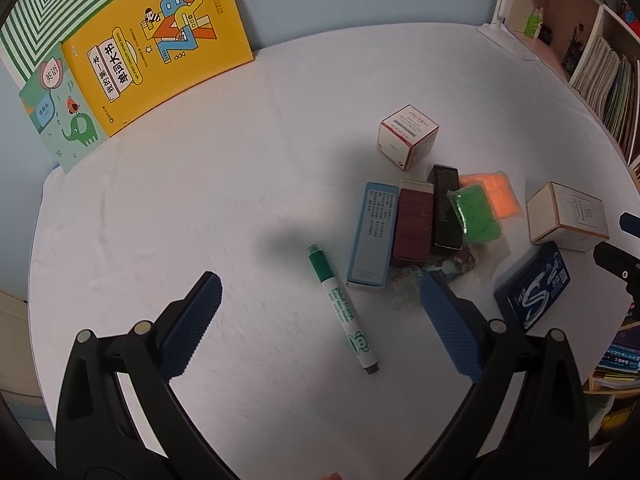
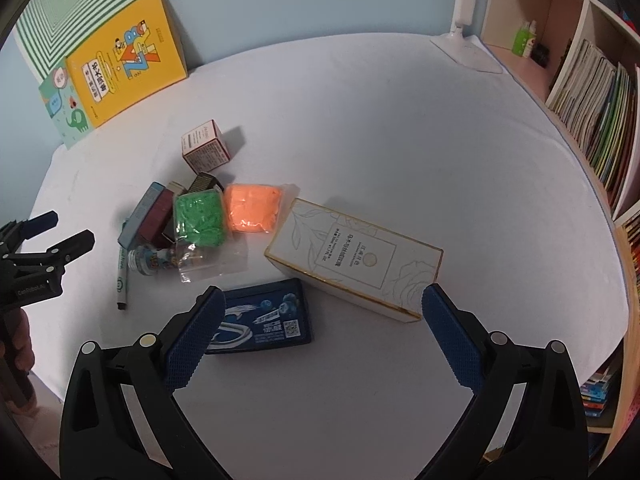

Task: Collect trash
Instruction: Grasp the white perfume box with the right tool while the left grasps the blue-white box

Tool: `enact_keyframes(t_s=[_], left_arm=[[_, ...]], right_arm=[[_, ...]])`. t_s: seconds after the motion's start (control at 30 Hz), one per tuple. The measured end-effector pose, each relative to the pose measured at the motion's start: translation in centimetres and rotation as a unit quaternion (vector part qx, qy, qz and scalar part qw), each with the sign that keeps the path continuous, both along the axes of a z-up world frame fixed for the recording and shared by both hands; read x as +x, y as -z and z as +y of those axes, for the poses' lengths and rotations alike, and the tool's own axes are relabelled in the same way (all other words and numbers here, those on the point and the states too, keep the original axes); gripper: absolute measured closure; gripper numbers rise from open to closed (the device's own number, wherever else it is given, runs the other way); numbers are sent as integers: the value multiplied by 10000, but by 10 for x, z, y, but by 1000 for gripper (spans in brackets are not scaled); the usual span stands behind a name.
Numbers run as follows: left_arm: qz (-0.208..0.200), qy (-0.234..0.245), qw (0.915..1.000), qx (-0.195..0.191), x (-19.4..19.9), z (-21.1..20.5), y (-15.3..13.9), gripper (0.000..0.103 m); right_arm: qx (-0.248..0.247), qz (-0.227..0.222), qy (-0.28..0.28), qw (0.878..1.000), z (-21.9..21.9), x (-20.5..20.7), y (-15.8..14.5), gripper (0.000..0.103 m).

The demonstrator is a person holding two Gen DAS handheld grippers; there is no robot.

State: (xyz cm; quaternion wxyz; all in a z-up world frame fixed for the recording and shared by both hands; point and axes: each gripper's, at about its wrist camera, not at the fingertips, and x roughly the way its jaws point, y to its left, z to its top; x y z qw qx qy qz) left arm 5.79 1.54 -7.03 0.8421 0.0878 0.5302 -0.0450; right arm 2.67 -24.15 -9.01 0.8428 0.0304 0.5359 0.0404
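Note:
Trash lies in a pile on the white table [image 1: 200, 200]. A green marker [image 1: 343, 307] lies between the jaws of my open left gripper [image 1: 320, 292], which hovers above it. Beside it are a light blue box [image 1: 373, 236], a maroon box [image 1: 414, 226], a black box [image 1: 446, 208], green [image 1: 476, 212] and orange [image 1: 492, 194] clay bags, a small bottle [image 1: 408, 286] and a red-white cube box [image 1: 408, 136]. My open right gripper [image 2: 320, 300] is above a dark blue gum pack [image 2: 266, 322] and next to a long white box [image 2: 356, 260].
Children's books [image 1: 152, 48] lean on the blue wall at the back left. A white lamp base [image 2: 466, 50] stands at the back right. A bookshelf [image 2: 592, 92] runs along the right side. The table edge is close in front.

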Motion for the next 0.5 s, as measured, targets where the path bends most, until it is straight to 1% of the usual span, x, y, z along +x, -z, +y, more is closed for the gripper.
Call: enact_keyframes(t_s=[0.3,0.5], left_arm=[[222,-68,9997,-16,10,1,11,6],[341,-48,9994,62,18,-2,21,6]], right_arm=[[-14,139,-109,9998,-6,12,10,6],[-63,248,-191,9995,-10,21,19,6]])
